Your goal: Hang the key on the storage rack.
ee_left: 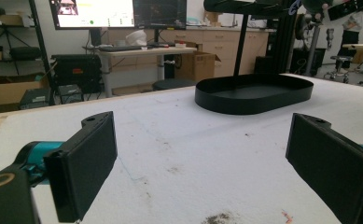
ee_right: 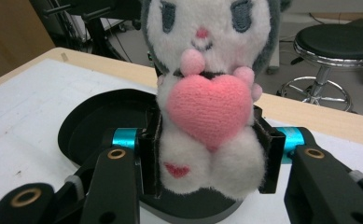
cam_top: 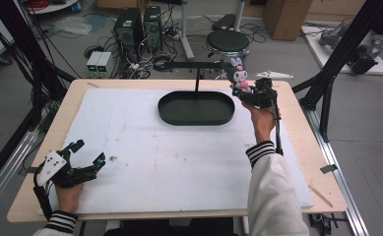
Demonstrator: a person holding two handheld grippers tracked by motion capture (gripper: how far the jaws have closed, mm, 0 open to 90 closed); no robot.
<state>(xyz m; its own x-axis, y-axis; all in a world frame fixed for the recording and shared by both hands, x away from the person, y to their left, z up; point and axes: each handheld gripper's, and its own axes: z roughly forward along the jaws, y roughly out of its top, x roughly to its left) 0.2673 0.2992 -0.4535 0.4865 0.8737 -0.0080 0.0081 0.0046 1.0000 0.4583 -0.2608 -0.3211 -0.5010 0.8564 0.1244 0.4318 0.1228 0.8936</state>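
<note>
Nearest us, the left tongs [cam_top: 88,153] rest on the white foam sheet [cam_top: 179,162] at the worktop's [cam_top: 322,147] near left corner, jaws spread wide with nothing between them; in the left gripper view we see their pads [ee_left: 88,161] well apart over bare foam. Our right tongs [cam_top: 248,88] are raised at the far right, clamped on a plush toy [ee_right: 212,93] that holds a pink heart [ee_right: 210,109], upright, squeezed at its lower body. We see the toy held just beside the right end of the black oval tray [cam_top: 196,118], above the tray's rim in the right gripper view. Nothing lies inside the tray.
</note>
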